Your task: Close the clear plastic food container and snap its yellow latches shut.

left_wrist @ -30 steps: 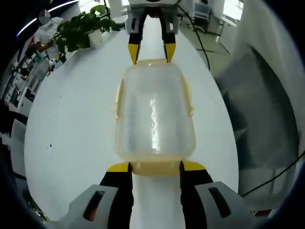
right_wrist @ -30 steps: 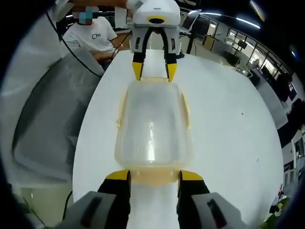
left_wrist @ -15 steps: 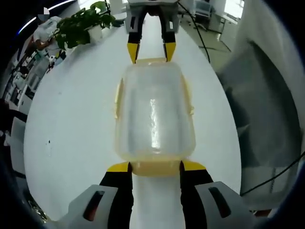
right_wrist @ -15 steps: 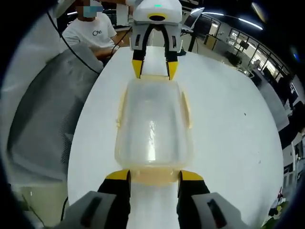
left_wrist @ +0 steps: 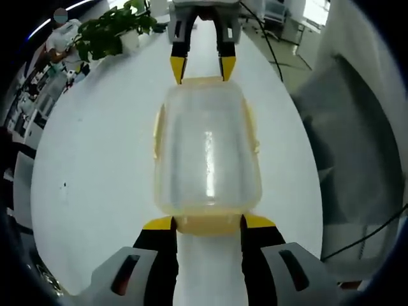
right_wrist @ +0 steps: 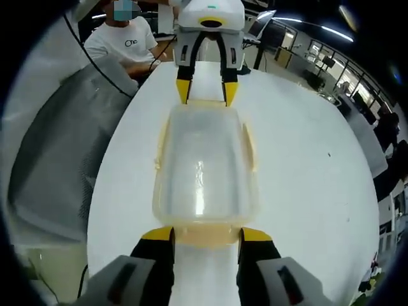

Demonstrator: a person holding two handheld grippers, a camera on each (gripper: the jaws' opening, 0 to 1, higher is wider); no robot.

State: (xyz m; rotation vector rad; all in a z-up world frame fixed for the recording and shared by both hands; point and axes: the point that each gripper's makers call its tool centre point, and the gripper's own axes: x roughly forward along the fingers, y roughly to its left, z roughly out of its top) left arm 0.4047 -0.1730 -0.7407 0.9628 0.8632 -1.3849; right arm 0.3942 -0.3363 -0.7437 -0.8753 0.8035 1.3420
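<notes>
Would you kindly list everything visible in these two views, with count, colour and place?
Food container: one, clear with a lid on it, lying lengthwise on the table between the two tools.
Latches: yellow, one at each short end and one along each long side.
Table: one, white, under the container.
Potted plant: one, green, at the far table edge in the left gripper view.
Chair: one, grey mesh, beside the table.
Seated person: one, white T-shirt, beyond the table in the right gripper view.
Left tool: yellow-tipped, black, open, jaws on either side of one end latch.
Right tool: same colours, open, at the opposite end latch.
</notes>
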